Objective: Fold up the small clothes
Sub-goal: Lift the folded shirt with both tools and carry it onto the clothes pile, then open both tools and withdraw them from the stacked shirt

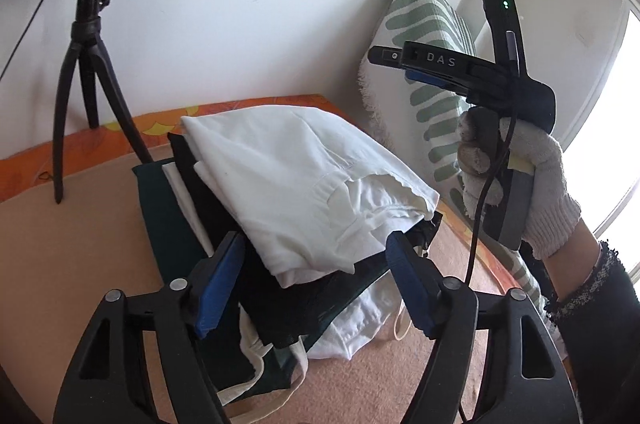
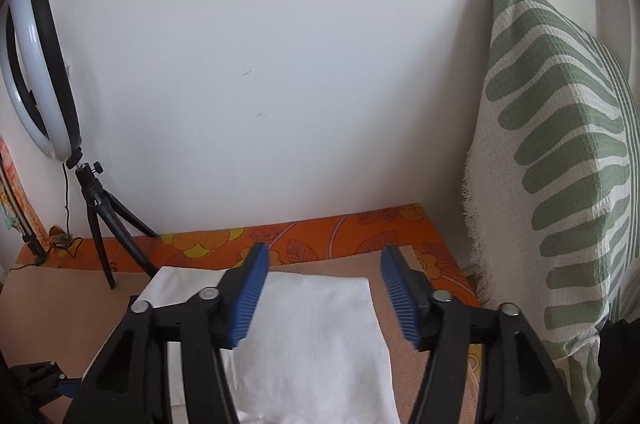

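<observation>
A folded white garment (image 1: 296,180) lies on top of a stack of dark and white clothes (image 1: 256,308) on a tan surface (image 1: 384,376). My left gripper (image 1: 316,268) is open. Its blue pads stand on either side of the stack's near end, and neither presses on the cloth. My right gripper (image 2: 324,280) is also open and hovers over the white garment (image 2: 320,344) with nothing held. In the left wrist view the right gripper (image 1: 394,58) shows side-on at the upper right, held by a hand in a white glove (image 1: 548,180).
A ring light (image 2: 36,72) on a black tripod (image 1: 84,96) stands at the back left by the white wall. A green-and-white patterned cushion (image 2: 560,164) leans on the right. An orange floral sheet (image 2: 340,232) edges the tan surface.
</observation>
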`<state>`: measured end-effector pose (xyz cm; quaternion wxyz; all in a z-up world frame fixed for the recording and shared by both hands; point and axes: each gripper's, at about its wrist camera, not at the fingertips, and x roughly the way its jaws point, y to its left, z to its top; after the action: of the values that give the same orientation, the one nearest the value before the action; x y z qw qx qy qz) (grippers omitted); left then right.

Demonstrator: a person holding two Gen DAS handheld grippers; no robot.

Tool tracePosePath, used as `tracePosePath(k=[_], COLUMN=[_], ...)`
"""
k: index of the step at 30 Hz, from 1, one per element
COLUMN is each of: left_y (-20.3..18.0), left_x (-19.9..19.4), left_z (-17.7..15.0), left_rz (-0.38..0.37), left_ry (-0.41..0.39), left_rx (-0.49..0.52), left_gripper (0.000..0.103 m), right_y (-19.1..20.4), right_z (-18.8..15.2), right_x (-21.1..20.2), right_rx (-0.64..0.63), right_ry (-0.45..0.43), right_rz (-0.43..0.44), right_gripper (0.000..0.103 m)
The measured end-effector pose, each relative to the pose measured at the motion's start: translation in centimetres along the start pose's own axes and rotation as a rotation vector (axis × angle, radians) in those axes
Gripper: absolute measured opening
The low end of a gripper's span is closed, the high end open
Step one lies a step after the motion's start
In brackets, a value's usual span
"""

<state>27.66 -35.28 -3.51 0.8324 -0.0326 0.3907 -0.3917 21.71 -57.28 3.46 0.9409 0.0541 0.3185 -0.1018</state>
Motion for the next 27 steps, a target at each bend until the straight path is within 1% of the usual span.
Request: tracePosePath(k=[2, 5, 8, 11, 15, 23, 27], left_y=[0.1, 0.0, -0.4, -0.9, -1.6, -3.0, -3.7], left_x=[-0.6, -1.4, -2.0, -2.5, -4.2, -8.1, -10.3], left_z=[-0.1, -0.2, 0.0, 0.1, -0.4, -1.1, -1.8], left_rz=[0.002, 0.022, 0.031, 0.046, 0.060, 0.074, 0.077], left_ry=[-0.005, -0.013, -0.015, -0.016, -0.026, -0.064, -0.080], left_rx=[0.000, 0.014, 0.022, 0.037, 0.050, 0.061, 0.065], left_gripper=[0.075, 0.076, 0.079, 0.079, 0.080, 0.080, 0.081], right_y=[-0.1, 0.0, 0.5, 1.3, 2.3, 4.6, 6.1], right_z=[0.0, 0.0, -0.2, -0.8, -1.5, -2.2, -2.7], right_x=[-0.4, -1.0, -1.8, -2.8, -4.2, -8.7, -10.9], right_rx=[0.011, 0.016, 0.009, 0.006, 0.000, 0.006, 0.009], right_ry=[-0.004, -0.008, -0.012, -0.014, -0.004, -0.032, -0.037], right_rz=[0.000, -0.002, -0.005, -0.016, -0.020, -0.047, -0.044], right_gripper=[0.075, 0.080, 0.082, 0.088, 0.092, 0.100, 0.101])
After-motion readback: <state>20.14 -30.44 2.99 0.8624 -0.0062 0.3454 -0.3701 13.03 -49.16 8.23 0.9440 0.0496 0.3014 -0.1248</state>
